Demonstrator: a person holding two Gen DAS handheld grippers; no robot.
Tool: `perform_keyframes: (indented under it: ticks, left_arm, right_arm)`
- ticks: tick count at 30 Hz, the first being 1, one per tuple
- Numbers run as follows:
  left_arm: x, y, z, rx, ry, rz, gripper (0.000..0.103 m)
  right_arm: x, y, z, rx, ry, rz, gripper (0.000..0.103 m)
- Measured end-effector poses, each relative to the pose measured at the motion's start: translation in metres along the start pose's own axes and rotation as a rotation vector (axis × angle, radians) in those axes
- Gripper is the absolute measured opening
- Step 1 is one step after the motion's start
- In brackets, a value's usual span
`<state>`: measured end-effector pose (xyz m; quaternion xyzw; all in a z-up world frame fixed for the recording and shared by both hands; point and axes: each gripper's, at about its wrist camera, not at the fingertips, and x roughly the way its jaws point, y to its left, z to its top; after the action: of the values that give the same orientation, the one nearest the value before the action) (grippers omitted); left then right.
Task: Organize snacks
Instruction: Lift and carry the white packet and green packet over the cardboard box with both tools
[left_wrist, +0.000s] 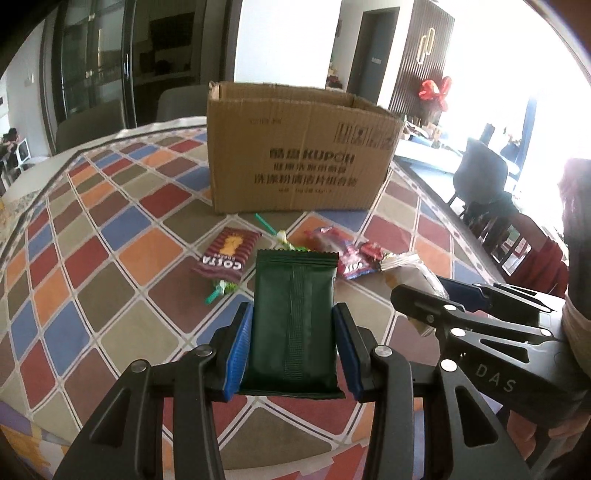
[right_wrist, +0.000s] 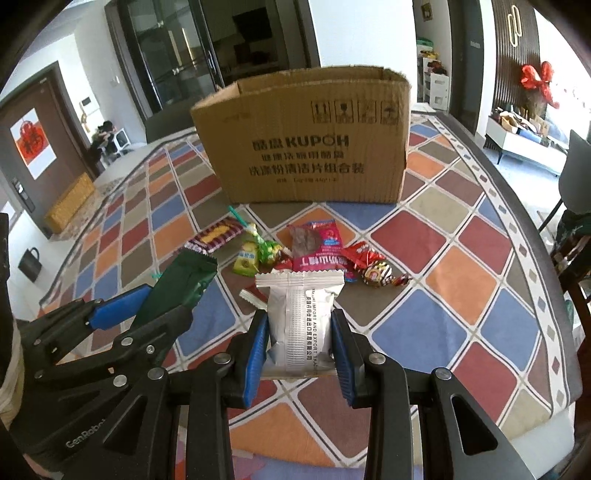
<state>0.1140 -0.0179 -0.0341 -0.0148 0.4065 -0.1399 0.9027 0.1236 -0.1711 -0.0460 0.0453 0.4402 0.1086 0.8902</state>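
Snacks are what I am sorting, and in the left wrist view my left tool (left_wrist: 291, 343) is pinching a dark green packet (left_wrist: 293, 317) by its two long edges, blue pads pressed against its sides. It sits in the lower middle of the frame, clear of the counter (left_wrist: 110, 280). Above it, in the upper middle, stands the open cardboard box (left_wrist: 295, 147). Between box and packet lie the loose snacks: a striped brown packet (left_wrist: 227, 256) left of centre and a red wrapper (left_wrist: 354, 262) right of centre. My right tool (left_wrist: 417, 291) comes in from the right edge with a pale packet.

In the right wrist view, my right tool (right_wrist: 300, 339) is closed on a silver packet (right_wrist: 301, 325) in the lower middle, pads squeezing both sides. The green packet (right_wrist: 181, 284) shows at the left in my other tool (right_wrist: 147, 299). A pink packet (right_wrist: 317, 243), a yellow-green sweet (right_wrist: 247, 258) and a round foil sweet (right_wrist: 376, 275) remain on the counter below the box (right_wrist: 306, 147).

I judge this as the carry step: both packets gripped, neither yet boxed. Next I need to bring each above the near rim of the box, then spread the tools over the opening, one at a time so they do not collide.
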Motion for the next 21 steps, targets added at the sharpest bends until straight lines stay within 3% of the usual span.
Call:
perform_keyframes:
  ticks: [21]
  left_arm:
    - [-0.039,-0.006,0.074,0.056,-0.223,0.033,0.043]
  right_arm:
    - [-0.042,-0.006,0.053,0.002,-0.196,-0.007,0.035]
